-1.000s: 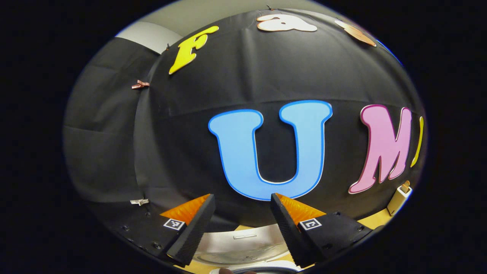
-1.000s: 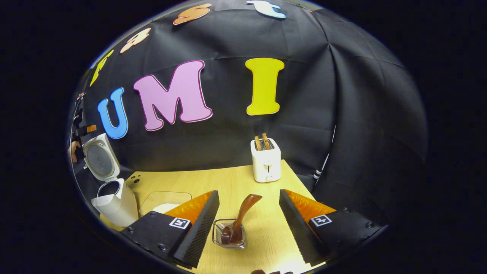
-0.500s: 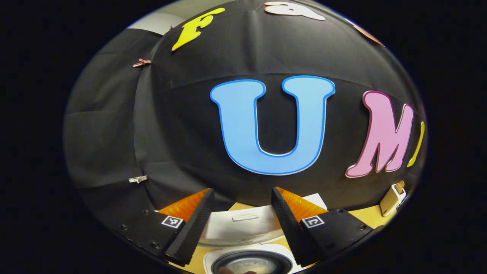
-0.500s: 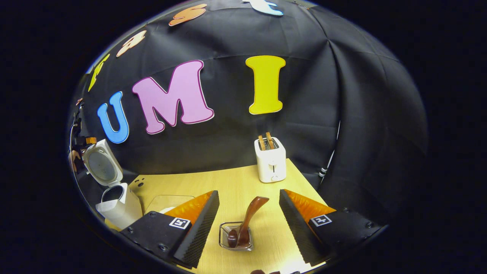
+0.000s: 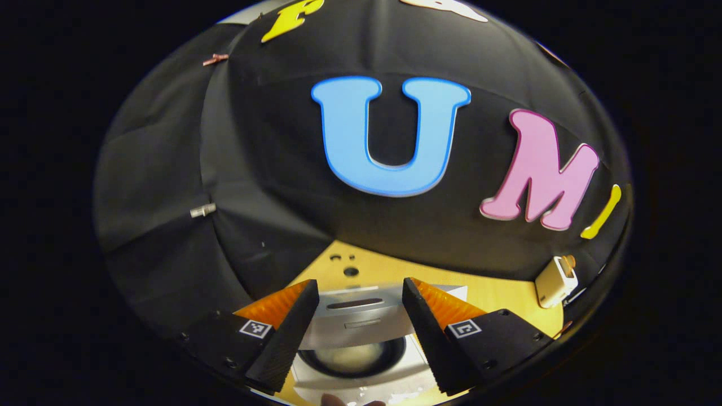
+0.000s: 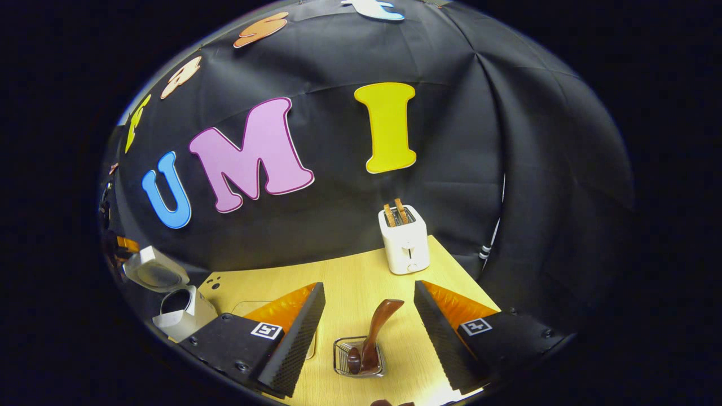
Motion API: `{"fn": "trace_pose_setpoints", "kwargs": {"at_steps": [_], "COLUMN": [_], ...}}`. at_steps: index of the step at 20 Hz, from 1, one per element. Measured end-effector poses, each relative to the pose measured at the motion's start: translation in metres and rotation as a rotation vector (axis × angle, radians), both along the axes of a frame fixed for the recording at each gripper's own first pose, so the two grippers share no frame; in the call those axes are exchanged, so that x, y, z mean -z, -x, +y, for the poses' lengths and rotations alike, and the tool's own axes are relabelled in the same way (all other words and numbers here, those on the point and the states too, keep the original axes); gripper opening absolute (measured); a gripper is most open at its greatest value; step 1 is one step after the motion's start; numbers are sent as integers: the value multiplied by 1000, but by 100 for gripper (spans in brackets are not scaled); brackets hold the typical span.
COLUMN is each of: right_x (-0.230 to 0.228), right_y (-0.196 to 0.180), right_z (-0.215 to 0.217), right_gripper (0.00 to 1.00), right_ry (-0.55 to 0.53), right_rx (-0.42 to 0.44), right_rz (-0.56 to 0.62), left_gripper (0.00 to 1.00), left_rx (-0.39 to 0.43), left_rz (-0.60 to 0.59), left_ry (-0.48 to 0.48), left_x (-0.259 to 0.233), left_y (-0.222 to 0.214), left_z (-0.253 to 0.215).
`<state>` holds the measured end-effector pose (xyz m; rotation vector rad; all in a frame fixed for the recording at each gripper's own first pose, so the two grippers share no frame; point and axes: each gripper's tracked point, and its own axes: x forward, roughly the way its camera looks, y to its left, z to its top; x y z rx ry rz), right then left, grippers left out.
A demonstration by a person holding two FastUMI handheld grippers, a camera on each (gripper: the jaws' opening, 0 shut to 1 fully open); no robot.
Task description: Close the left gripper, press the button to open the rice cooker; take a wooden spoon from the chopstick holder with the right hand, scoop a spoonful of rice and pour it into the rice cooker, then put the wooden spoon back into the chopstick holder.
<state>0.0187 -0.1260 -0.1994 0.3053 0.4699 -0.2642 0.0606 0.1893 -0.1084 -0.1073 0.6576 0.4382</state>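
Showing rice cooker [image 5: 355, 338] open, wooden spoon [image 6: 375, 332] in holder [image 6: 359, 357]

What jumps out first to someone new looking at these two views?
In the right gripper view, a wooden spoon leans out of a wire chopstick holder between the open right gripper fingers, with a white toaster holding toast at the table's far edge. At far left, the rice cooker stands with its lid raised.

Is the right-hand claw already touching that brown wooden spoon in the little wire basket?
Apart. In the right gripper view, the right gripper has open jaws, with bare yellow table on both sides of the brown wooden spoon standing in the wire chopstick holder.
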Motion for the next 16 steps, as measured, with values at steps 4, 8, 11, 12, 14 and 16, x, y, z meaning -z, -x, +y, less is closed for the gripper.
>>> {"fn": "trace_pose_setpoints", "kwargs": {"at_steps": [4,8,11,12,14,16], "right_x": [-6,-7,-3,-2,0,1], "right_y": [-6,-9,-7,-7,-6,-7], "right_z": [-1,0,1,2,2,2], "right_gripper": [98,98,98,98,98,98], "right_ry": [0,-6,5,10,15,17], "right_rx": [-13,-24,-36,-41,-48,-53], "right_rz": [-21,-28,-17,-16,-12,-5], "left_gripper": [97,96,96,96,96,96], "left_rx": [-25,-40,-32,-32,-28,-33], "left_rz": [150,258,313,333,375,422], "left_ry": [98,143,148,151,154,165], "left_x": [54,88,98,99,105,112], "left_y": [37,52,54,53,53,55], "left_z": [-11,-17,-14,-13,-13,-13]}}
